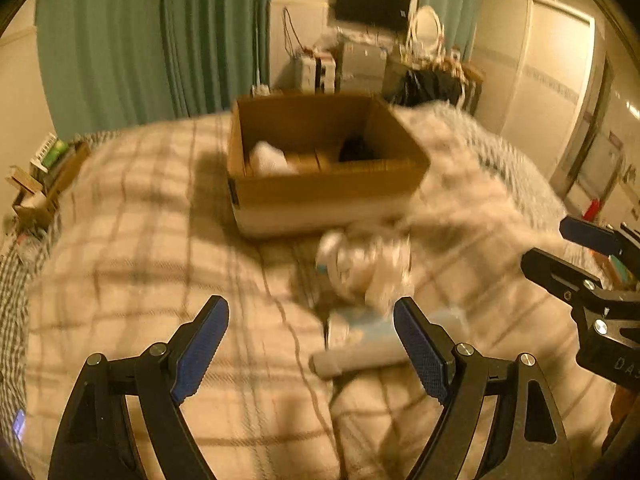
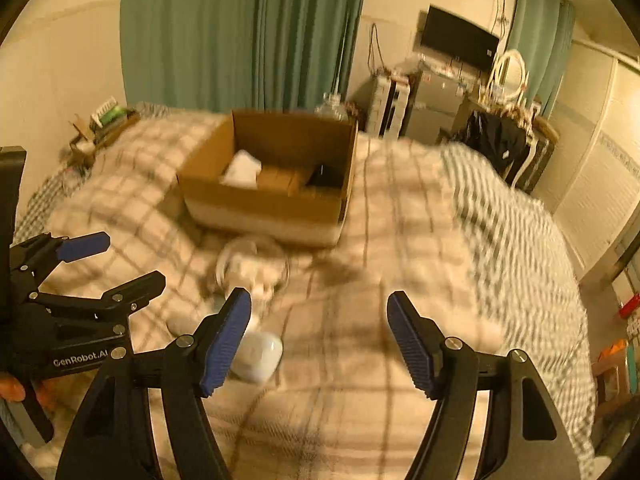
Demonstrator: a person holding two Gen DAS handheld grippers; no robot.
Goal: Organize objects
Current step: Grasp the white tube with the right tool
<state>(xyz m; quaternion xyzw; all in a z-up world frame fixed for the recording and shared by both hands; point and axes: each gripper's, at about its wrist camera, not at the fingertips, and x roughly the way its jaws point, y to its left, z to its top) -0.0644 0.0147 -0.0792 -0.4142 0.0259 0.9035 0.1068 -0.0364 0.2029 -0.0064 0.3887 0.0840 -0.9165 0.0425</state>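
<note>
On the plaid blanket (image 2: 400, 240) of a bedroom bed, your two grippers hang over scattered items. "GenRobot.AI" reads in white on the body of your left gripper (image 2: 120, 260) where it enters the right wrist view at 9 o'clock; the partial letters "DA" show on your right gripper (image 1: 572, 248) at 3 o'clock in the left wrist view. Both sets of jaws stand apart and hold nothing.

An open cardboard box (image 1: 320, 196) sits at 12 o'clock from both grippers. Inside it, a white bundle (image 1: 270, 158) lies toward the left and a dark object (image 1: 356, 148) toward the right; blur hides what either is.

Just in front of the box, a clear plastic bag (image 1: 364, 260) of pale contents rests on the blanket. Nearer to you lie a light blue packet (image 1: 372, 324) and a grey roll (image 1: 356, 360), touching each other. A small white case (image 2: 258, 354) lies beside your right gripper's left fingertip (image 2: 228, 340). Motion blur softens everything on the bed.
</note>
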